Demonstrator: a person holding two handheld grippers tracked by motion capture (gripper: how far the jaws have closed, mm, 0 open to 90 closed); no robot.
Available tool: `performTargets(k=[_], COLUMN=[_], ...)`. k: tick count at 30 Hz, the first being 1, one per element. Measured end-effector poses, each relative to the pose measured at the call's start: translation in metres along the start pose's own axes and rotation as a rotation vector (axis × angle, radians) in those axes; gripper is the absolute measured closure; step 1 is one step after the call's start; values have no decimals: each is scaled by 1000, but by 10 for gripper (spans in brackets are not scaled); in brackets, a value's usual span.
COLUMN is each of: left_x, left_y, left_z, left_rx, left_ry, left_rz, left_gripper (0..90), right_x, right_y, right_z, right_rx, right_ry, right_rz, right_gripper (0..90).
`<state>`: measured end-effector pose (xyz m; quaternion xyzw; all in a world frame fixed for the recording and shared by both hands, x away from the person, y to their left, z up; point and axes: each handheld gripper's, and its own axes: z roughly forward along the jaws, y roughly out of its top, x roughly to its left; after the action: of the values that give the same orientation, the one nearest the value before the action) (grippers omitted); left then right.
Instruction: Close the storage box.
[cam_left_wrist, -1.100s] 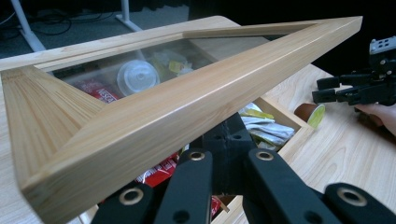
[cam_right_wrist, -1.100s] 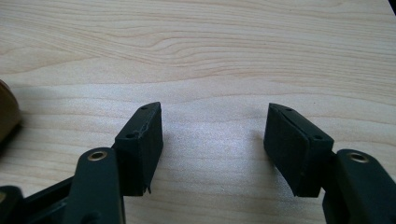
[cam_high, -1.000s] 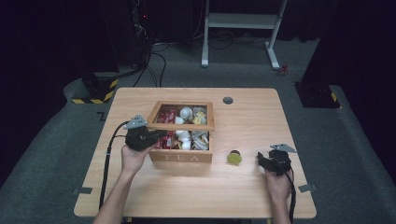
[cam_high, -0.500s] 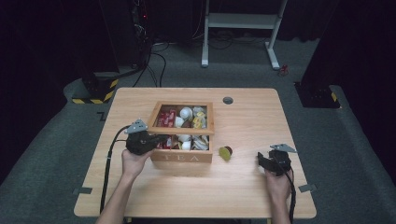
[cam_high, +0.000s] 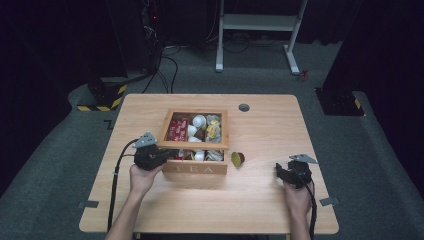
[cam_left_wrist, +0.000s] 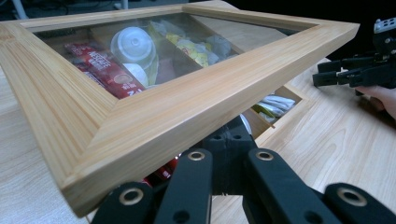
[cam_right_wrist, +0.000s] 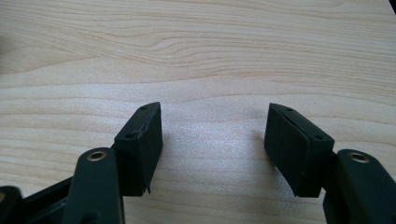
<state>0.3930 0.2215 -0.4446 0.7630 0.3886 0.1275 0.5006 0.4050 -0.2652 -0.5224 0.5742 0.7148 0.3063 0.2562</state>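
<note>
A wooden tea box (cam_high: 200, 168) stands mid-table with sachets and capsules inside. Its glass-paned lid (cam_high: 194, 146) is tilted up at the front. In the left gripper view the lid frame (cam_left_wrist: 187, 107) rests across the top of my left gripper (cam_left_wrist: 229, 144), whose jaws are shut beneath it. That left gripper (cam_high: 167, 153) reaches in from the box's left side. A small yellow and dark capsule (cam_high: 238, 158) lies on the table by the box's right front corner. My right gripper (cam_high: 280, 172) stays open over bare wood (cam_right_wrist: 215, 135), right of the capsule.
The right gripper (cam_left_wrist: 348, 74) also appears far off in the left gripper view. A round grommet (cam_high: 244, 107) sits near the table's (cam_high: 150, 210) far edge. Dark floor, cables and a white stand lie beyond the table.
The capsule has rolled left and a little away from me, ending close to the box's right front corner. The left gripper has shifted slightly at the lid. The right gripper has stayed put.
</note>
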Motion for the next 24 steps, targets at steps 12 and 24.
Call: performTargets(k=[12, 24], left_x=[-1, 0], left_y=[-11, -13], left_z=[5, 6], left_rx=[15, 30], left_ry=[-3, -5], left_rz=[-2, -1], left_gripper=[900, 900], right_x=[0, 0], right_y=[0, 0], right_z=[0, 0], right_rx=[0, 0], right_ry=[0, 0], right_rz=[0, 0], right_gripper=[371, 371])
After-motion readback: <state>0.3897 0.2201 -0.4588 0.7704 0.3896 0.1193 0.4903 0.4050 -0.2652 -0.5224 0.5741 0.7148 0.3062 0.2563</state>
